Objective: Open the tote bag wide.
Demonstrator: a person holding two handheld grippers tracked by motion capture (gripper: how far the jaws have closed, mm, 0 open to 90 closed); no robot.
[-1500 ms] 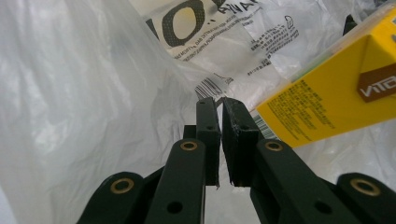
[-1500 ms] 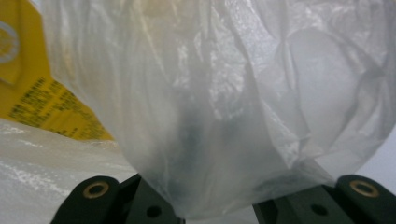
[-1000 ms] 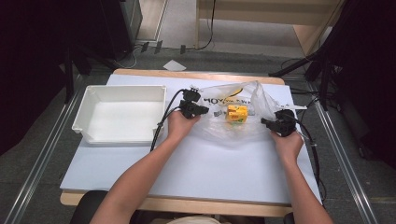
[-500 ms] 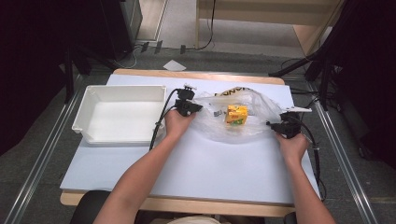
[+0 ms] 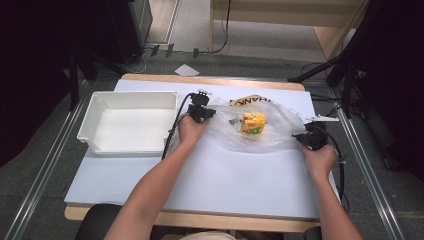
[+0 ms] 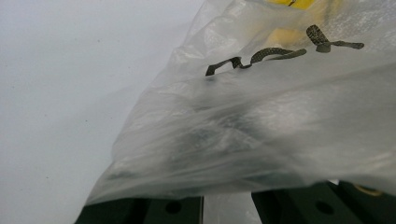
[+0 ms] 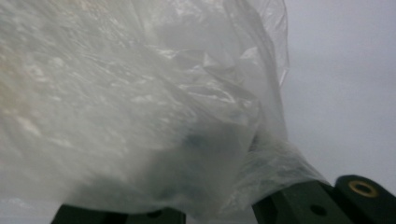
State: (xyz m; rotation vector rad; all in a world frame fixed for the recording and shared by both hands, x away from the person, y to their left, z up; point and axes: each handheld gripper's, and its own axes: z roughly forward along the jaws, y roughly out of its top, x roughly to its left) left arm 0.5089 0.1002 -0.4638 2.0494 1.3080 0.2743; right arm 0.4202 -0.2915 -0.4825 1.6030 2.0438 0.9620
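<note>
A clear plastic bag (image 5: 272,135) with black lettering lies on the white table (image 5: 225,180), and a yellow box (image 5: 253,123) sits inside it. My left gripper (image 5: 212,114) holds the bag's left edge. In the left gripper view the film (image 6: 261,121) drapes over my left gripper (image 6: 228,207), bunched between the jaws. My right gripper (image 5: 299,136) grips the bag's right edge, and in the right gripper view crumpled film (image 7: 140,102) is gathered into my right gripper (image 7: 218,211). Both pairs of jaws have just been closing with the bag between them.
An empty white bin (image 5: 127,93) stands on the table left of the left hand. Cables trail from both grippers along the forearms. Beyond the table's far edge (image 5: 210,79) lies floor with cords and furniture legs.
The right hand has shifted slightly right and toward the person, drawing the bag out. The bag's raised right side has sunk flatter. The left hand has stayed put.
</note>
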